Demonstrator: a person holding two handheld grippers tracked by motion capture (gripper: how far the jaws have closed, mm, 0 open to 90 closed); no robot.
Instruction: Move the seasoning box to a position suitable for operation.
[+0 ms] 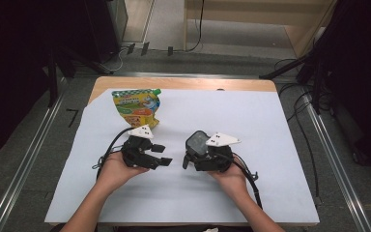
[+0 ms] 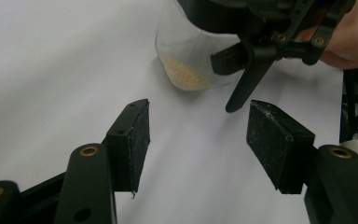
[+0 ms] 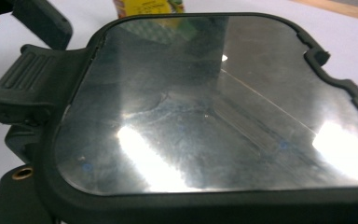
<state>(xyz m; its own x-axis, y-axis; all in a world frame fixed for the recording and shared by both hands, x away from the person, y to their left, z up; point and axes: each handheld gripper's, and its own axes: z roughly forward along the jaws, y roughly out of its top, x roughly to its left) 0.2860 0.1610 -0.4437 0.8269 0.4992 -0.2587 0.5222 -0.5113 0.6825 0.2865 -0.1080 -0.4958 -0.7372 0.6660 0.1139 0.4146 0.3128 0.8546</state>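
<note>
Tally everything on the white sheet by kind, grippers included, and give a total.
Pouches: 1, the yellow pouch at the back left.
Containers: 1, the clear lidded container with pale grains, at the right gripper.
Grippers: 2, the right one and the left gripper.
Total: 4.

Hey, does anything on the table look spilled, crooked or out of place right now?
Nothing looks spilled. The clear container with pale grains settled in one lower corner sits tilted at the right gripper; its dark-rimmed lid looks closed. The snack pouch lies flat on the white cloth, untouched. The left gripper is open.
</note>
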